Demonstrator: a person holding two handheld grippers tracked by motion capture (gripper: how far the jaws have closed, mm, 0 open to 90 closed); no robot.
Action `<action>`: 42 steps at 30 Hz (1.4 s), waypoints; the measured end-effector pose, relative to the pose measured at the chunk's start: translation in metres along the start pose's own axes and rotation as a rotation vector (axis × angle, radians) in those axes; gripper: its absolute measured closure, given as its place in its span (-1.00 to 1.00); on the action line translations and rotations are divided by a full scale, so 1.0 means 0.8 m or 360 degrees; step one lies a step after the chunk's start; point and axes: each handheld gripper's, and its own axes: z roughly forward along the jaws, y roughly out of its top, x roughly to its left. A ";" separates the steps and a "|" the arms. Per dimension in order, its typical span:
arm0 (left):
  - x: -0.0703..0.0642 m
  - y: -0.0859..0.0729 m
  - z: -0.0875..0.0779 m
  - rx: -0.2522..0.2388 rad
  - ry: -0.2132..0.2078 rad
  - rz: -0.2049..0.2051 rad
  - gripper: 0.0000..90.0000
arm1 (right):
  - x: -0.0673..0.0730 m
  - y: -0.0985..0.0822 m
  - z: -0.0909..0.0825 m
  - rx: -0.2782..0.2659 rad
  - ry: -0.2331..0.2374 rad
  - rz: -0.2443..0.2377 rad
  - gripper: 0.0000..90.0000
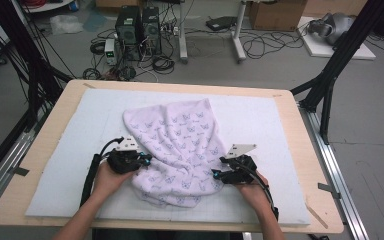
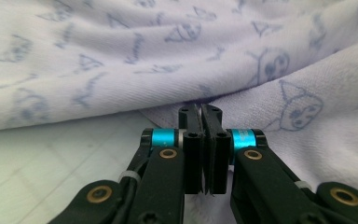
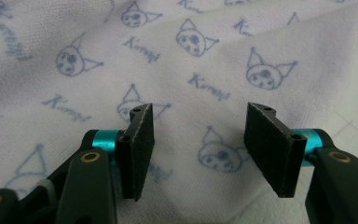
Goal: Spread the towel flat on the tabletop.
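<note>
Pinching towel (image 1: 177,150) edge: left gripper (image 2: 204,122) fingers pressed together; we bring right gripper (image 3: 198,140), fingers spread, onto a fold.

This is a robotics or recording lab rather than a home. Bare grey floor (image 1: 380,100) runs across the top of the high view, strewn with loose cables (image 1: 260,45). Two black computer towers (image 1: 139,27) stand at upper centre, with cardboard boxes (image 1: 275,12) at the upper right. Black metal frame struts (image 1: 340,55) rise at the left and right edges around a plain wooden table (image 1: 50,130) topped with a white foam pad (image 1: 260,115).
</note>
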 end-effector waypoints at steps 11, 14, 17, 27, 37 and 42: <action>0.008 -0.022 -0.074 -0.0037 0.0164 -0.0002 0.94 | 0.001 0.001 -0.001 0.0008 -0.0006 -0.0015 -0.06; 0.012 -0.029 -0.084 -0.0042 0.0183 -0.0020 0.95 | 0.001 0.001 -0.001 0.0004 -0.0001 -0.0014 -0.06; 0.011 -0.029 -0.082 -0.0027 0.0175 -0.0017 0.94 | 0.002 0.001 0.000 0.0003 -0.0001 -0.0023 -0.06; -0.009 -0.014 -0.095 -0.0184 -0.0112 -0.0012 0.06 | 0.023 0.012 -0.044 -0.0224 0.0176 -0.0072 -0.10; -0.033 -0.016 -0.039 0.0004 -0.0351 0.0116 0.73 | 0.057 0.016 -0.007 -0.0057 0.0426 -0.0217 0.38; -0.027 -0.003 -0.046 -0.0017 -0.0252 0.0151 0.94 | 0.052 0.027 -0.016 -0.0031 0.0444 -0.0259 0.84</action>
